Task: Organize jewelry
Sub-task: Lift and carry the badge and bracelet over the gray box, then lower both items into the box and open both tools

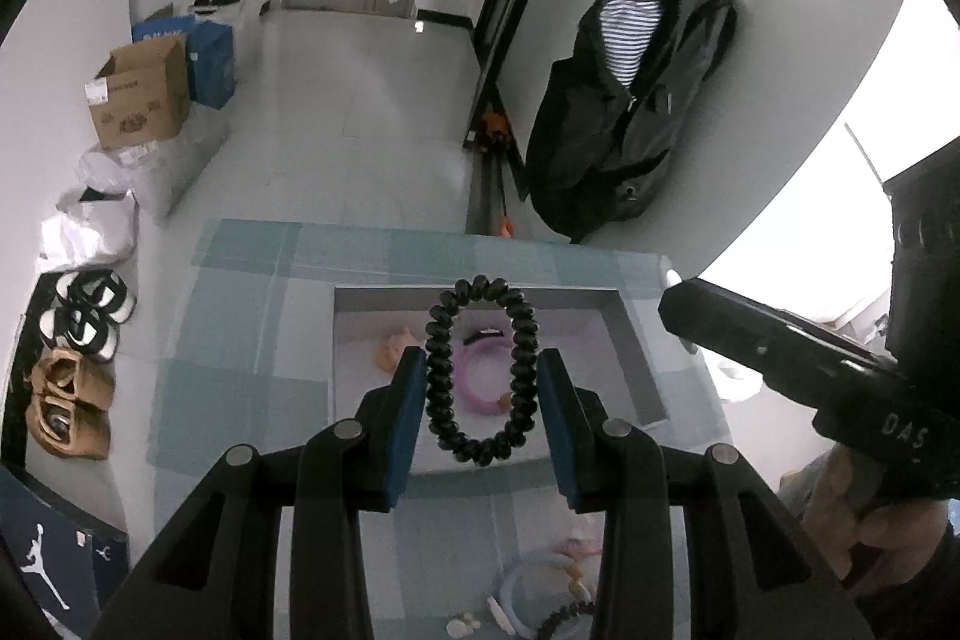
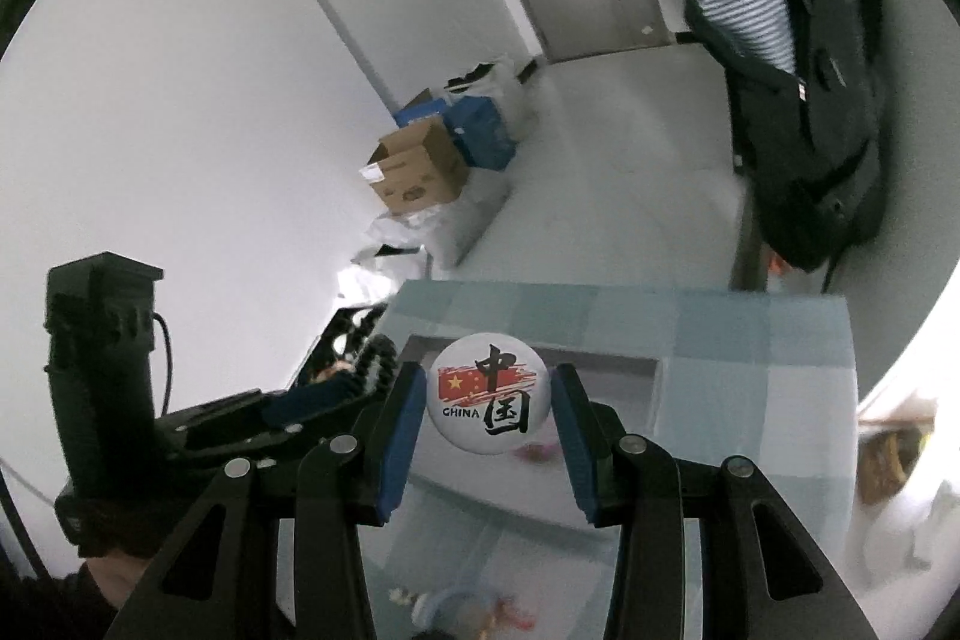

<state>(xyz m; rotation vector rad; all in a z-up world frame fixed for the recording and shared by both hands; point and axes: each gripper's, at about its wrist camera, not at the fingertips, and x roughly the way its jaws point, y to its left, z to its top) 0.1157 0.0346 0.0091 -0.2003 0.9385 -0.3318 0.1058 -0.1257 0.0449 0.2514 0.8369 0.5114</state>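
Observation:
My left gripper (image 1: 480,370) is shut on a black beaded bracelet (image 1: 521,340), squeezed into an upright oval above an open grey box (image 1: 642,352) on the checked blue tablecloth (image 1: 240,370). A purple bangle (image 1: 474,385) and a small peach piece (image 1: 393,347) lie in the box. My right gripper (image 2: 489,391) is shut on a round white "CHINA" badge (image 2: 487,394) with a red flag, held over the same box (image 2: 651,370). The left gripper (image 2: 336,394) shows at the left of the right wrist view, the right gripper (image 1: 750,334) at the right of the left wrist view.
Loose jewelry lies on the cloth near me: a pale bangle (image 1: 516,598), a dark bead bracelet (image 1: 564,616), small shells (image 1: 462,625). Beyond the table's far edge are cardboard boxes (image 1: 141,94), plastic bags, shoes (image 1: 72,400) on the floor, a black jacket (image 1: 630,100) on the wall.

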